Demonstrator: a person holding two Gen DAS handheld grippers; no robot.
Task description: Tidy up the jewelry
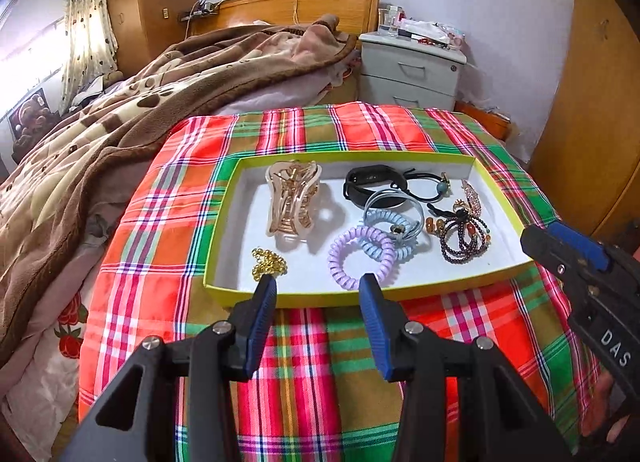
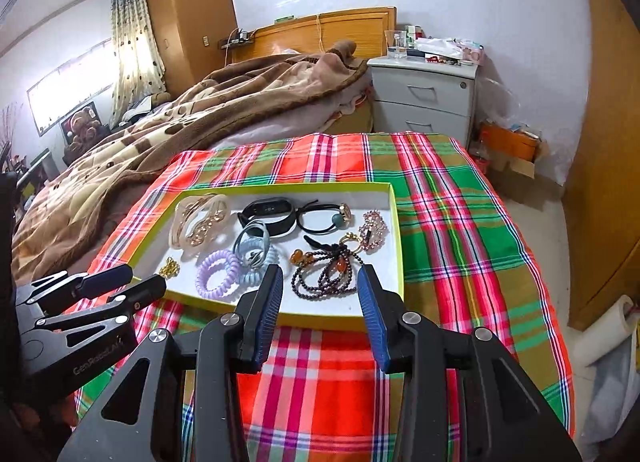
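Observation:
A shallow yellow-rimmed box (image 1: 498,177) with a white floor lies on a plaid cloth (image 1: 320,129) and holds the jewelry. Inside are a beige claw clip (image 1: 294,197), a gold chain (image 1: 269,264), a purple coil tie (image 1: 358,256), a blue coil tie (image 1: 390,221), a black band (image 1: 370,183) and a dark bead bracelet (image 1: 466,236). My left gripper (image 1: 318,282) hovers open just before the box's near rim, with nothing between its fingers. My right gripper (image 2: 320,274) is open too, empty, above the near rim by the bead bracelet (image 2: 324,274).
The plaid cloth (image 2: 460,221) covers a raised surface at the foot of a bed with a brown blanket (image 1: 120,113). A white nightstand (image 1: 412,69) stands behind, wooden wardrobes at the right. A paper roll (image 2: 608,330) sits on the floor at right.

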